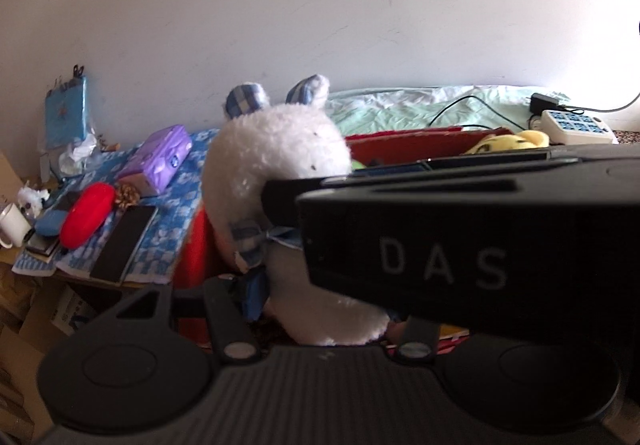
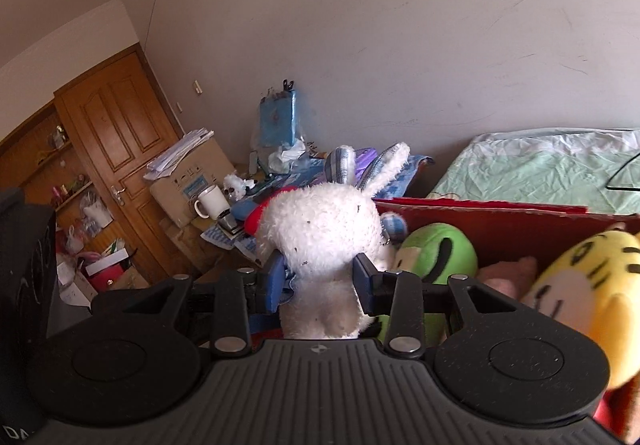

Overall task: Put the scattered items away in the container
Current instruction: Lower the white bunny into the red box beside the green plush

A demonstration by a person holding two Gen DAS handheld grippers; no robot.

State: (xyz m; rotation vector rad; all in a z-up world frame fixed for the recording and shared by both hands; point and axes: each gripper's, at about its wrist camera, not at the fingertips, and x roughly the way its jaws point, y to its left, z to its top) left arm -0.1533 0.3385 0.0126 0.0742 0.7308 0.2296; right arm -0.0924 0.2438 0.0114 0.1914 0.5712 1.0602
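Note:
A white plush rabbit [image 1: 276,149] with blue checked ears hangs at the left end of the red box [image 1: 400,147]. My left gripper [image 1: 332,297] grips its lower body. The left blue pad [image 1: 254,295] presses the fur, and the other finger is hidden behind my right gripper's black body [image 1: 480,245]. In the right wrist view my right gripper [image 2: 320,277] is shut on the rabbit [image 2: 324,229] below its head, both blue pads dented into the fur. The red box [image 2: 500,229] holds a green plush [image 2: 436,253] and a yellow tiger plush [image 2: 592,285].
Left of the box stands a side table with a blue checked cloth [image 1: 176,213], a purple tissue pack [image 1: 160,161], a red case [image 1: 86,215] and a white mug [image 2: 210,201]. Behind the box lies a bed with a green sheet [image 2: 540,173] and a power strip [image 1: 576,127].

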